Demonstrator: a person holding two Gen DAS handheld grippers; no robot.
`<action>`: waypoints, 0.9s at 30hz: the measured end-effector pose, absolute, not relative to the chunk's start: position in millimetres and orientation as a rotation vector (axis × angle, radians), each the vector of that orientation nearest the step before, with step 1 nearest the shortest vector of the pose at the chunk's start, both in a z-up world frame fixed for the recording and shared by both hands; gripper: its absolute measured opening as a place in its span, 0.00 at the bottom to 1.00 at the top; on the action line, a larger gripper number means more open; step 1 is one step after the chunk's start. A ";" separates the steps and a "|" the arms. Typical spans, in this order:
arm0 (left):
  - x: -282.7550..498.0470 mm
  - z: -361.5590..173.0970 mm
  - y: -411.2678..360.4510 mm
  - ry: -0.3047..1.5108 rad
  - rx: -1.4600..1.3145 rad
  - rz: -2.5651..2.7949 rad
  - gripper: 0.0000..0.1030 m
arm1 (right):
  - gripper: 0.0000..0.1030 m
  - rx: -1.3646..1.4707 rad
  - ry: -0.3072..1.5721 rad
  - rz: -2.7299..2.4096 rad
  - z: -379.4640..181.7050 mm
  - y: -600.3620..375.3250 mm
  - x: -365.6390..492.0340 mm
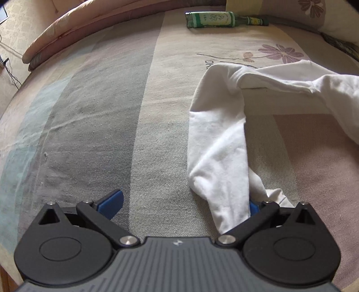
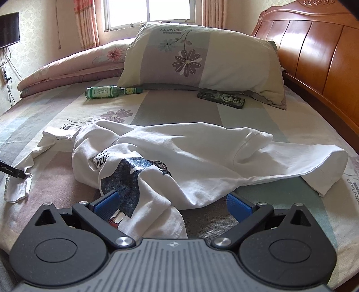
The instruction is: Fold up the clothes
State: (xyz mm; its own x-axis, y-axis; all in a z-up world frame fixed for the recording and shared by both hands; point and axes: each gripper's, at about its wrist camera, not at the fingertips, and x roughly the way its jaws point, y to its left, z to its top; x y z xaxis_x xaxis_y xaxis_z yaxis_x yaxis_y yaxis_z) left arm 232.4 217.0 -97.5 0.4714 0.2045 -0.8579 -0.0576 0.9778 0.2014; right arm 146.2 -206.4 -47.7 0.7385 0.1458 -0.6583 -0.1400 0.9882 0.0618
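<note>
Between the spread blue pads of the left claw (image 1: 182, 203), the striped bed sheet (image 1: 101, 116) shows bare; the jaws stand wide apart, and a strip of the white T-shirt (image 1: 221, 146) drapes over the pad at 3 o'clock, hiding most of it. From there the cloth runs up toward 1 o'clock, where it bunches and spreads off to the right edge. A green bottle (image 1: 215, 19) lies on its side at 12 o'clock, well apart from the shirt.

The right claw (image 2: 171, 207) is also open, its pads apart, with a fold of the shirt (image 2: 190, 155) lying across the gap, touching the pad at 9 o'clock. The shirt's dark print (image 2: 132, 179) faces up just beyond. Farther out at 12 o'clock a flowered pillow (image 2: 202, 58) leans by the wooden headboard (image 2: 314, 49), a phone (image 2: 221, 98) just before it.
</note>
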 end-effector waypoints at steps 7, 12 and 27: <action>226.7 -91.2 219.2 1.022 0.351 0.317 0.99 | 1.00 -0.005 0.716 0.154 -47.5 -206.3 145.6; 245.4 -85.7 245.8 0.973 0.519 0.528 0.91 | 1.00 -0.015 0.715 0.151 -47.3 -205.1 146.0; 289.7 -52.6 307.4 0.871 0.600 0.706 0.91 | 1.00 -0.042 0.734 0.140 -50.7 -200.2 146.5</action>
